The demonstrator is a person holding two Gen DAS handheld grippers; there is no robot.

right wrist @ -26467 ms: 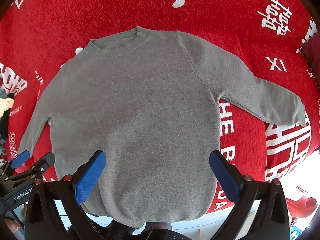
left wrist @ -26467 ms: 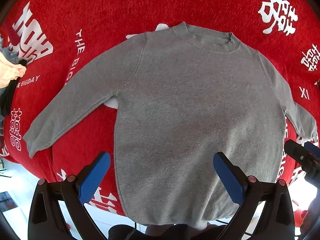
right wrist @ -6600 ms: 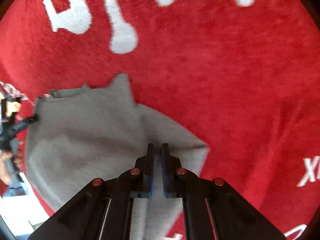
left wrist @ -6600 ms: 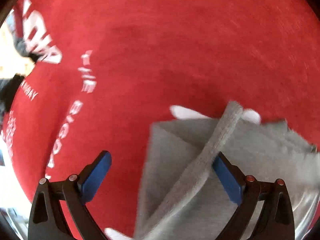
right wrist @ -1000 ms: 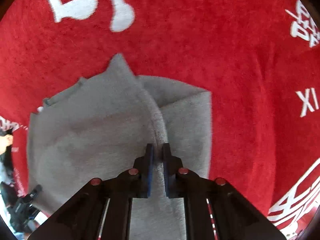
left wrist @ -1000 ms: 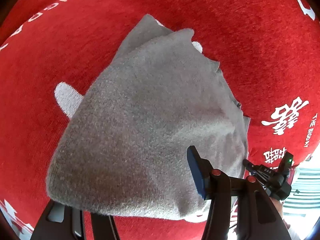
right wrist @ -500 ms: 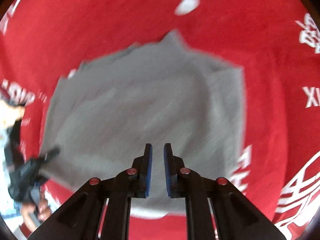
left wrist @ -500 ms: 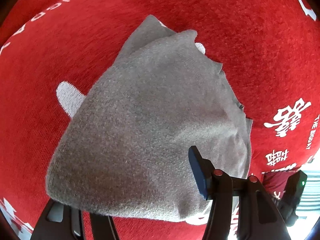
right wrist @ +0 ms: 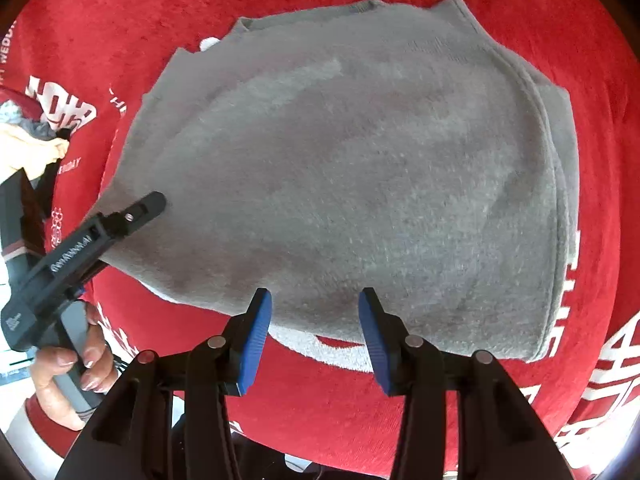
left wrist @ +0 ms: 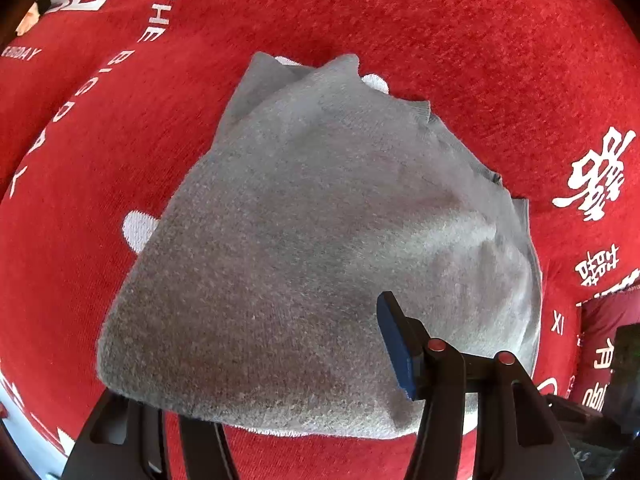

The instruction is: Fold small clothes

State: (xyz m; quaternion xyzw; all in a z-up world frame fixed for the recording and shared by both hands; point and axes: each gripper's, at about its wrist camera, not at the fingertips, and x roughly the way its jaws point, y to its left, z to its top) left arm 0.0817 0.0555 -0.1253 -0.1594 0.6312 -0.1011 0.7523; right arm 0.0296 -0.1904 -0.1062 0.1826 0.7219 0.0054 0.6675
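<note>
The grey sweater (left wrist: 320, 240) lies folded into a compact bundle on the red cloth (left wrist: 440, 20); it also shows in the right wrist view (right wrist: 340, 160). My left gripper (left wrist: 272, 368) stands at the bundle's near edge with its jaws apart: one blue pad (left wrist: 394, 344) rests on top, the other finger is hidden under the fabric. In the right wrist view the left gripper (right wrist: 132, 216) touches the bundle's left corner. My right gripper (right wrist: 314, 336) is open and empty, just in front of the bundle's near edge.
The red cloth (right wrist: 520, 420) carries white letters and characters. A small pile of other clothes (right wrist: 32, 136) lies at its left edge. The cloth's near edge runs just below both grippers.
My right gripper has let go of the sweater, opened and pulled back toward the near edge. The left gripper has stayed at the fold's corner, with only a slight shift of view.
</note>
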